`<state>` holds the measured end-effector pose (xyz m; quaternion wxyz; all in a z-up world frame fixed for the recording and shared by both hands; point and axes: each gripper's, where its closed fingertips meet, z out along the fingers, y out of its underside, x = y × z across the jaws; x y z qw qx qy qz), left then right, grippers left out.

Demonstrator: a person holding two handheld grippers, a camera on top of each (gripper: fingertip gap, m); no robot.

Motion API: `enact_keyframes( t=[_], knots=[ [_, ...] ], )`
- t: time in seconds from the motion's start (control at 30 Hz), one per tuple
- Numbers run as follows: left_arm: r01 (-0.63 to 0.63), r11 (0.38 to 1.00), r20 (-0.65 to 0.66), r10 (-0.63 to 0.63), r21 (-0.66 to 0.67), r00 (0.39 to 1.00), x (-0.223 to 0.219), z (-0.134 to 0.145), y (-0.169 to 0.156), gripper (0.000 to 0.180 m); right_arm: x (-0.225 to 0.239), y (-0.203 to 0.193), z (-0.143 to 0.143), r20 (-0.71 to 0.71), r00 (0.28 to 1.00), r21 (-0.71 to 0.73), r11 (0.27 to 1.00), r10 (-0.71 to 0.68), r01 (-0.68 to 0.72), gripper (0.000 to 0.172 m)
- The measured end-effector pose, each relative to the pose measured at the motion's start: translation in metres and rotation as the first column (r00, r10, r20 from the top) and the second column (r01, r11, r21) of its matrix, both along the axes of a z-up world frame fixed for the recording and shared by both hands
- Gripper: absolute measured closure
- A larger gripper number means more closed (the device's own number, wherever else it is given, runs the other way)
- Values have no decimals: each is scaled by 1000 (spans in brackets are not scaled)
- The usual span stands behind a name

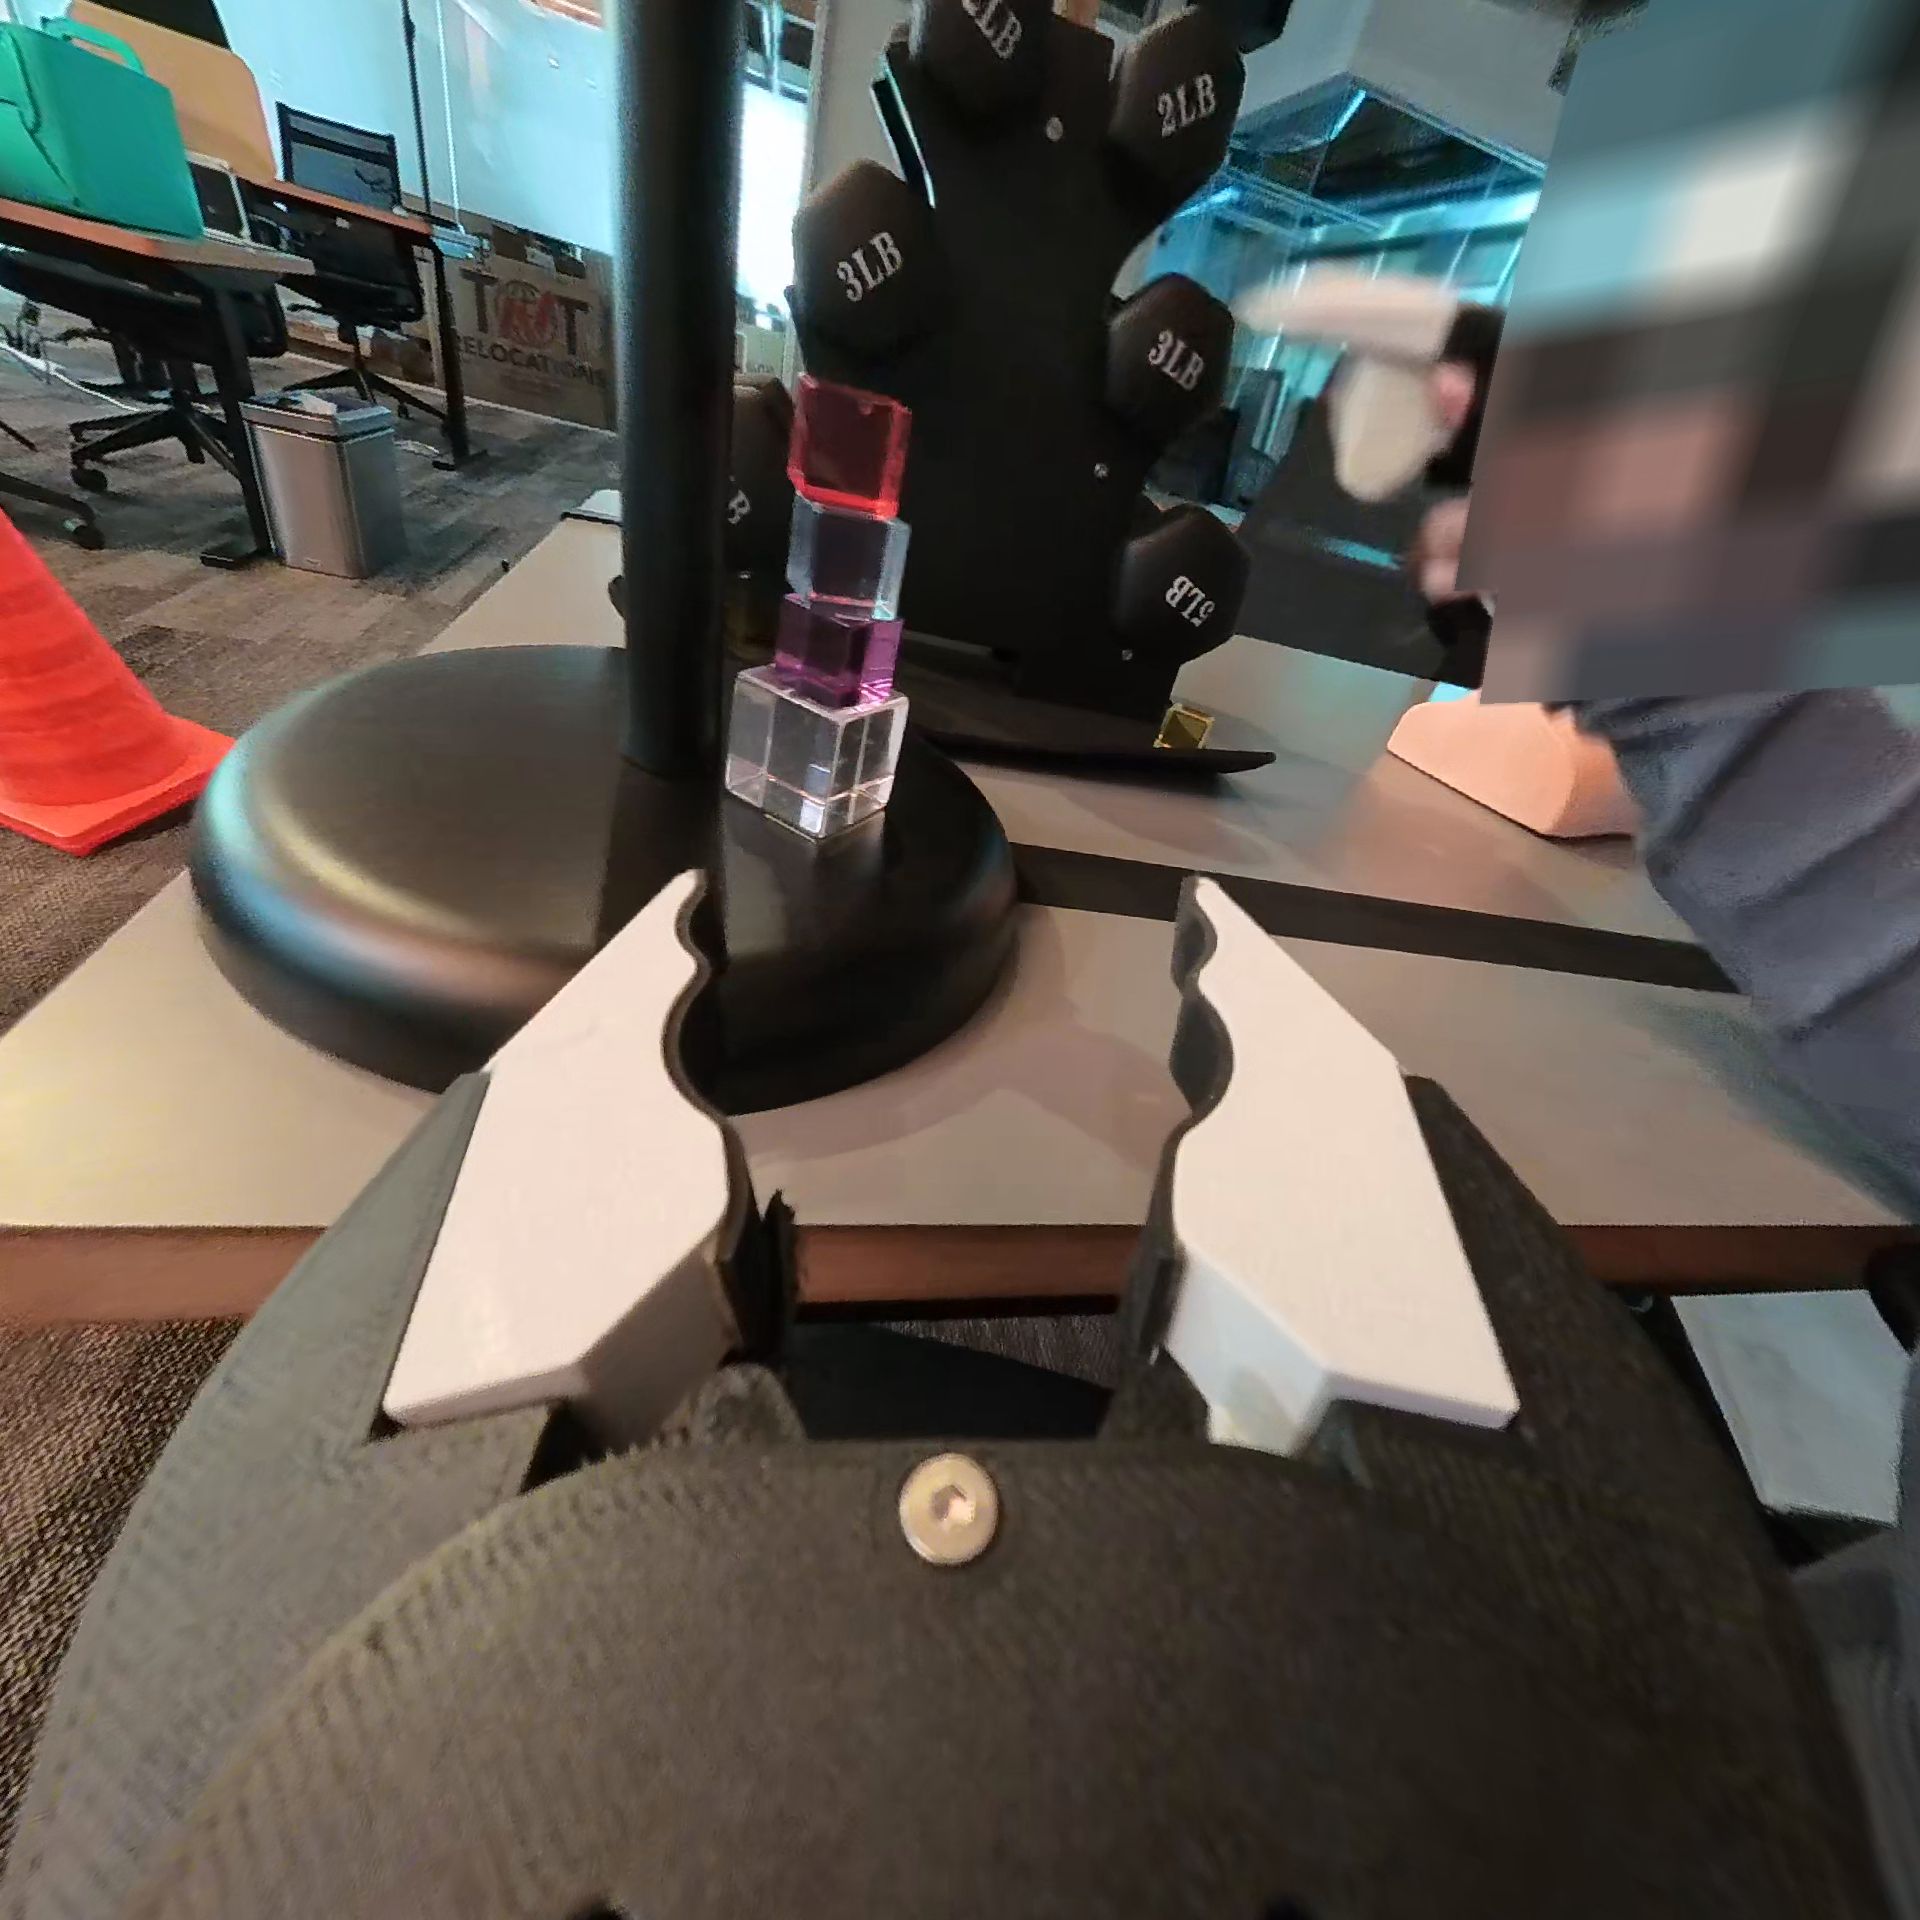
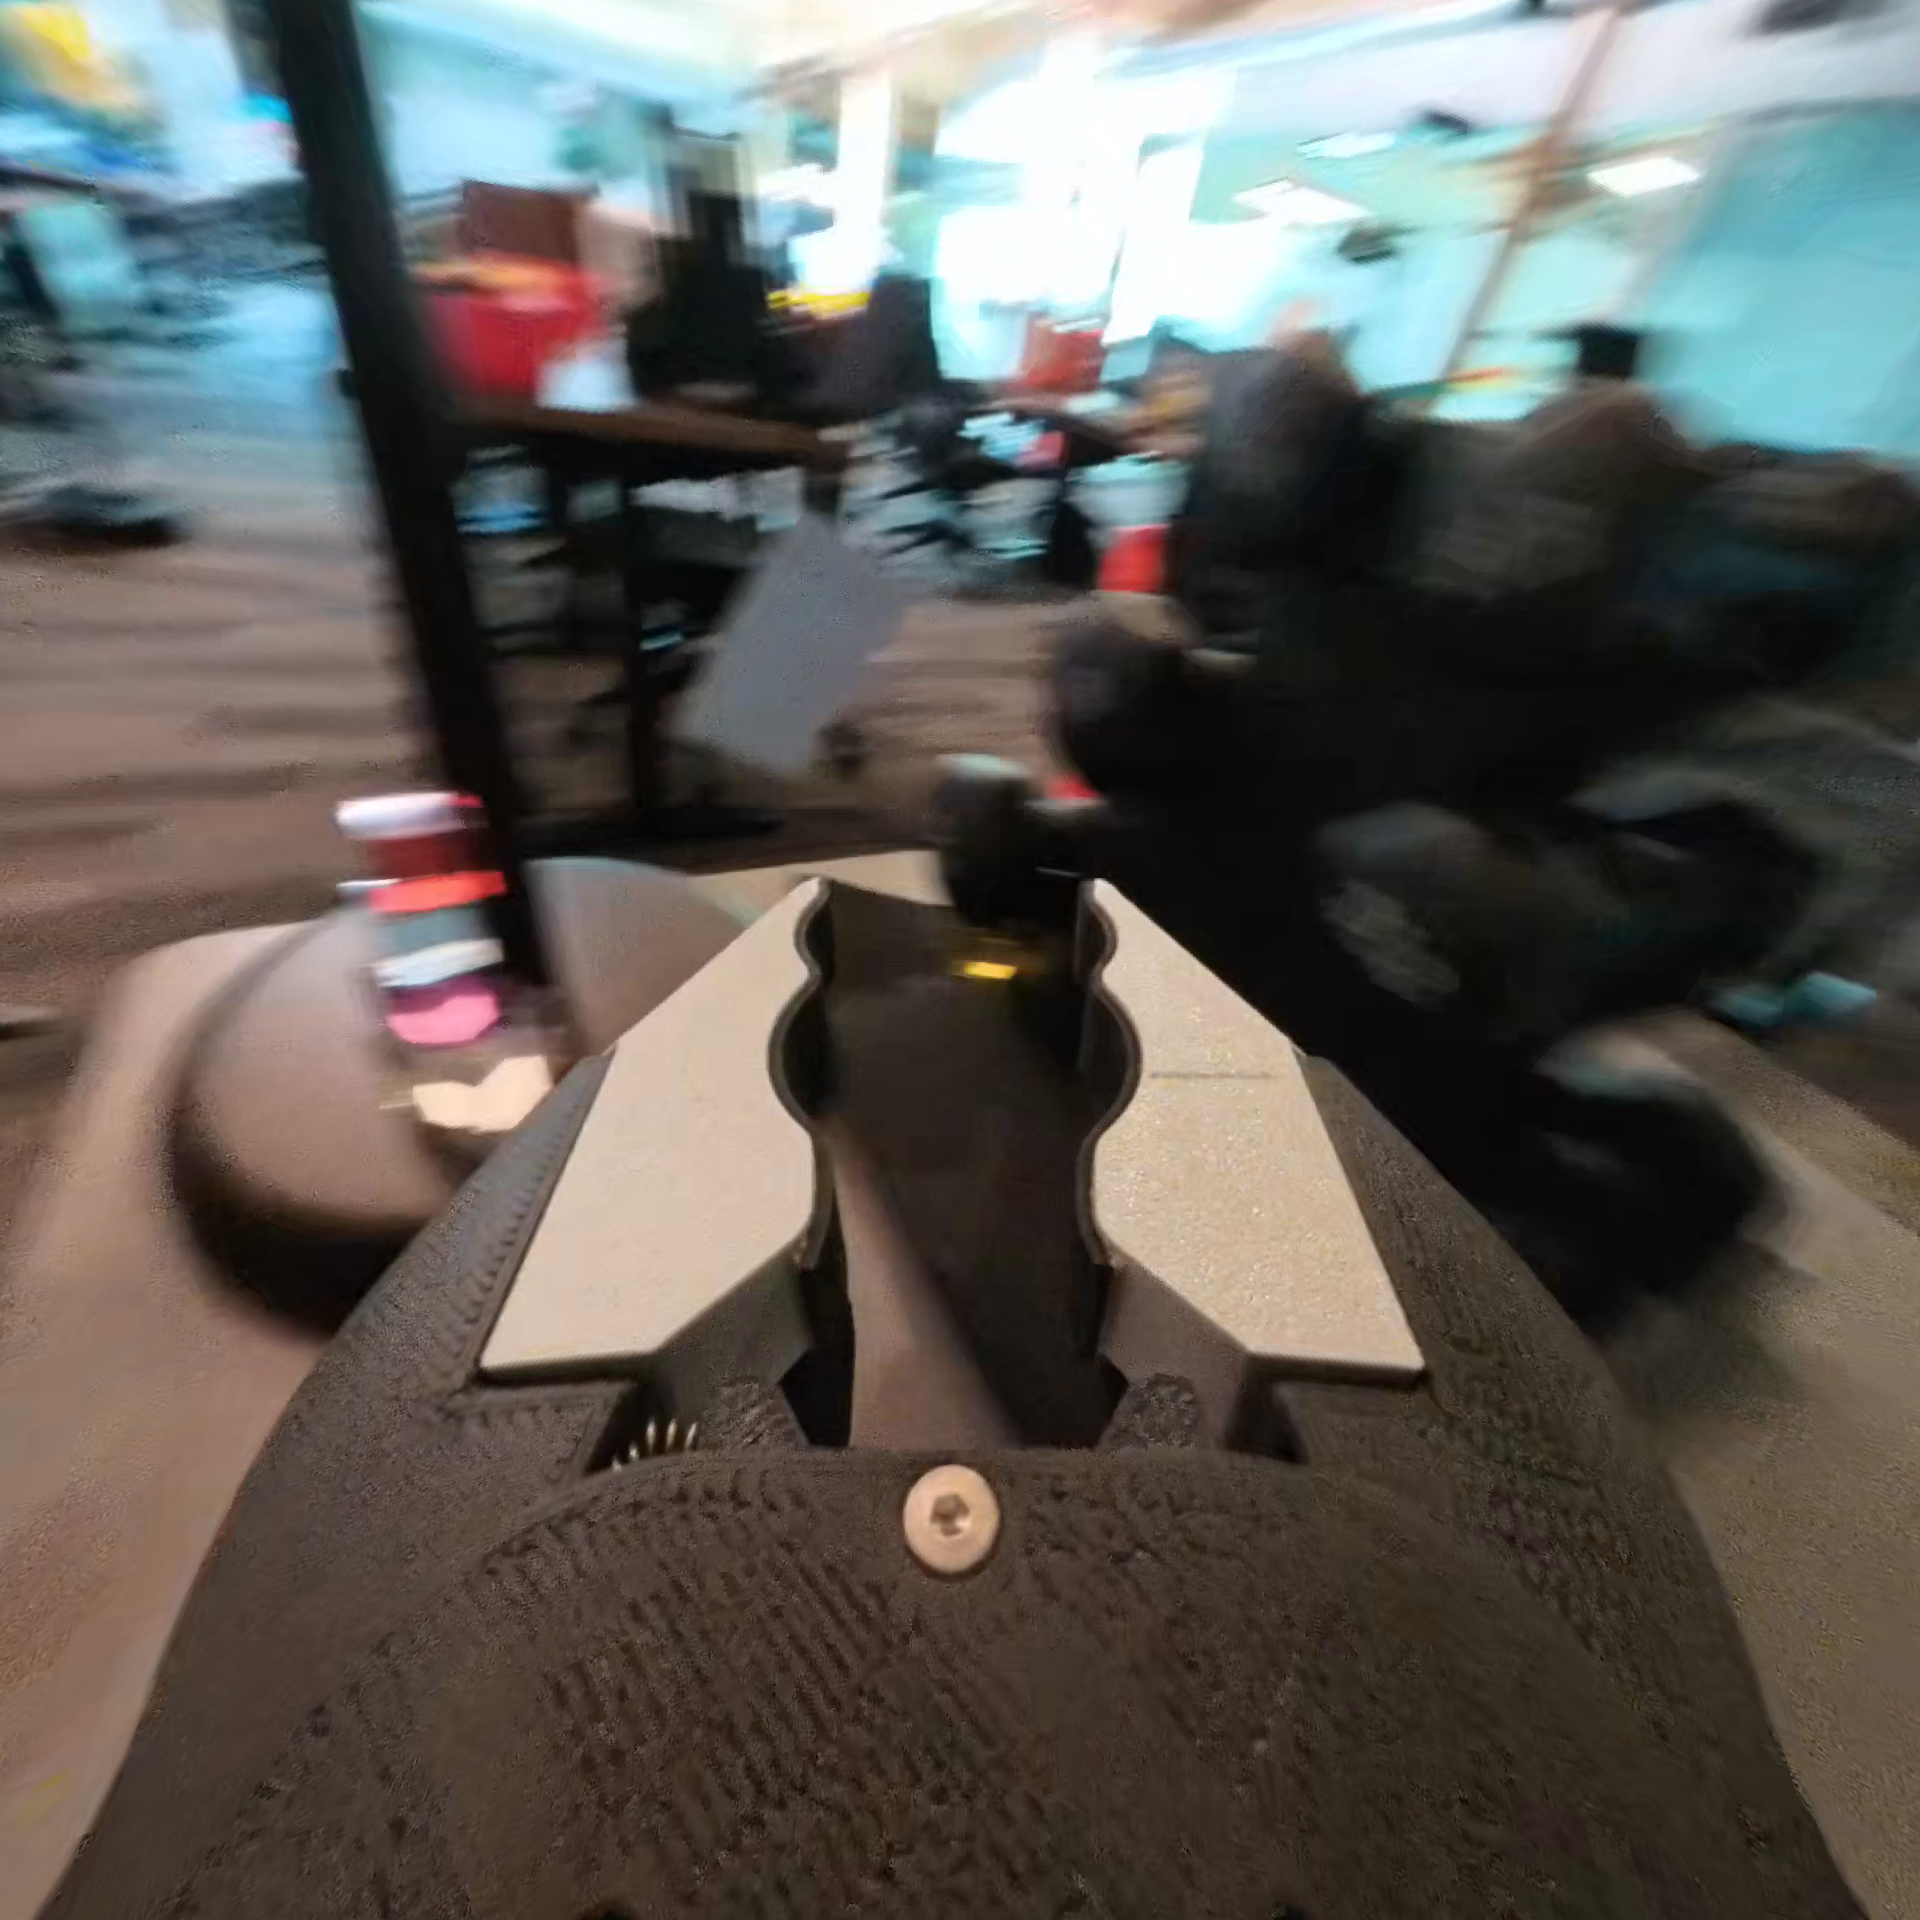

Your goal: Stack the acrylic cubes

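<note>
Black plastic makes the body of the left gripper (image 1: 940, 914), and its white fingers (image 1: 623, 1049) stand wide apart with nothing between them, low at the near edge of the grey table (image 1: 1351, 1101). Just beyond its tips lies the round black base (image 1: 436, 810) of a stand, and on the right part of this base rises a tower of four clear cubes: a colourless cube (image 1: 816, 764) at the bottom, a purple cube (image 1: 840, 644), a pale bluish cube (image 1: 847, 556) and a red cube (image 1: 847, 447) on top. The cubes sit a little twisted against each other, so I judge that a small push could bring the tower down. The black pole (image 1: 675, 364) stands close at the left of the tower and blocks that side. The right gripper (image 2: 951, 914) is much blurred; its fingers are partly apart, and a small yellow cube (image 1: 1184, 727) shows between the tips, but no pad seems to press it. Farther right stands a black rack of dumbbells (image 1: 1039, 364), near the yellow cube, leaving little room there
</note>
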<state>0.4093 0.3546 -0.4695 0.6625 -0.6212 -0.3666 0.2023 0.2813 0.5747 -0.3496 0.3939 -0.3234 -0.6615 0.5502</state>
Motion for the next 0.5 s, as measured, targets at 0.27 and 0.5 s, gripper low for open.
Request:
enact_keyframes(
  t=[0.27,0.5],
  knots=[
    [14,1000,4,-14,16,1000,-2,-1,3,94,-8,123,-124,361,901,75,971,-238,226,117],
    [23,1000,3,-23,1,1000,1,-1,9,94,-23,116,-180,483,834,237,957,-267,169,148]
  ],
)
